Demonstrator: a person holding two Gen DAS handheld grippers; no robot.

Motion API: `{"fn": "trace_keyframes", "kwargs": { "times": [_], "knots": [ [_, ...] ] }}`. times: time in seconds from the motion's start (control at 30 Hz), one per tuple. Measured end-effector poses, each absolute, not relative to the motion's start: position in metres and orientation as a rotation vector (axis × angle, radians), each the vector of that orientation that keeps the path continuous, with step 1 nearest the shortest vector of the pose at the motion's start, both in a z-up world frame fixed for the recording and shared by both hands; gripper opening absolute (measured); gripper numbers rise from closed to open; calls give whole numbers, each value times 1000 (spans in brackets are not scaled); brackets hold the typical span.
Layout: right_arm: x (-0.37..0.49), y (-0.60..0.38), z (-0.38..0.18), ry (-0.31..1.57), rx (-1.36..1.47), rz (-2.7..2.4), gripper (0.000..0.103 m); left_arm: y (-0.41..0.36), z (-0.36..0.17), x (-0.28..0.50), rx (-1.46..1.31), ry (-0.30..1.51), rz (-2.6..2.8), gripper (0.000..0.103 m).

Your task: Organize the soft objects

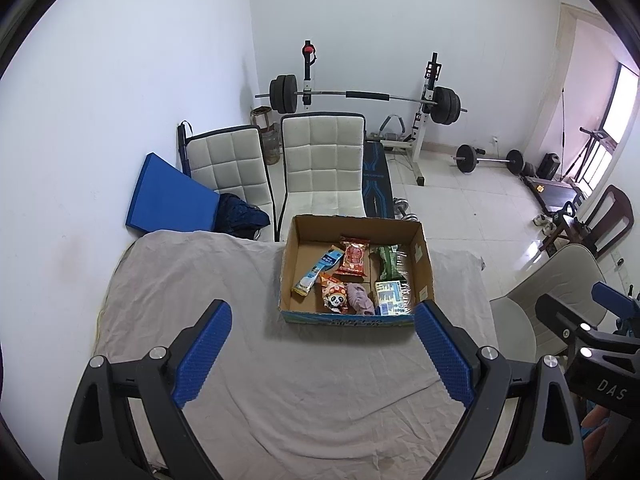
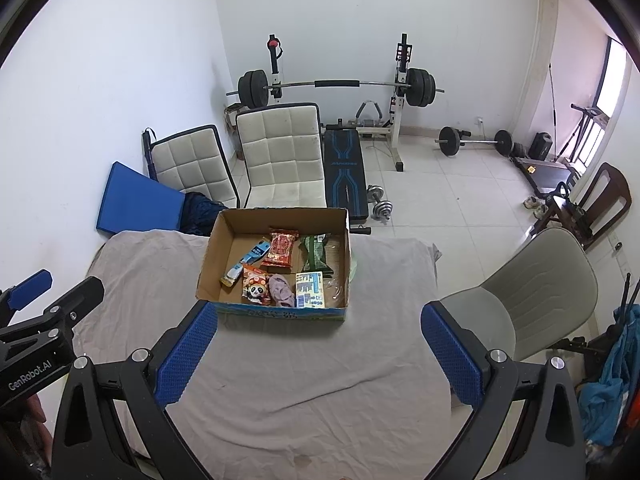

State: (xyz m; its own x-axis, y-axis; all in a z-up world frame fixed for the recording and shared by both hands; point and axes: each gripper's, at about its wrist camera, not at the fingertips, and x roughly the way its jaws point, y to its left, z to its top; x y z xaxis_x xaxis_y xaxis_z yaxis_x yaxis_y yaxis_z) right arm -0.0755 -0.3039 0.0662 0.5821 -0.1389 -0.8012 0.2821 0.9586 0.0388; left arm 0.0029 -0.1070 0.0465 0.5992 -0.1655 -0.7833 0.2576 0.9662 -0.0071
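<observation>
A cardboard box (image 1: 298,234) (image 2: 208,258) stands on the grey cloth-covered table (image 1: 180,280) (image 2: 280,360). Inside lie several soft packets: a red snack bag (image 1: 353,258) (image 2: 281,248), a panda packet (image 1: 334,292) (image 2: 255,284), a blue-white pouch (image 1: 316,272) (image 2: 244,264), a pinkish cloth (image 1: 360,299) (image 2: 282,289), a green packet (image 1: 387,260) (image 2: 314,252) and a tissue pack (image 1: 390,298) (image 2: 310,290). My left gripper (image 1: 322,324) is open and empty, in front of the box. My right gripper (image 2: 320,320) is open and empty, also in front of it.
Two white padded chairs (image 1: 324,160) (image 2: 280,152) stand behind the table, with a blue mat (image 1: 170,196) against the wall. A barbell rack (image 1: 364,96), bench and dumbbells lie beyond. A grey chair (image 2: 536,288) stands at the table's right.
</observation>
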Motion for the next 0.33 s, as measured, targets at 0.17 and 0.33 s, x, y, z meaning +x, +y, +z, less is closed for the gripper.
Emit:
{"fn": "trace_keyframes", "kwargs": {
  "times": [0.17,0.33],
  "knots": [
    [-75,-304,65,922,169,-246,103,-108,48,3,114,894,-250,94],
    [-75,-305,65,922,171,-245,103,-108,48,3,112,888,-250,94]
  ]
}}
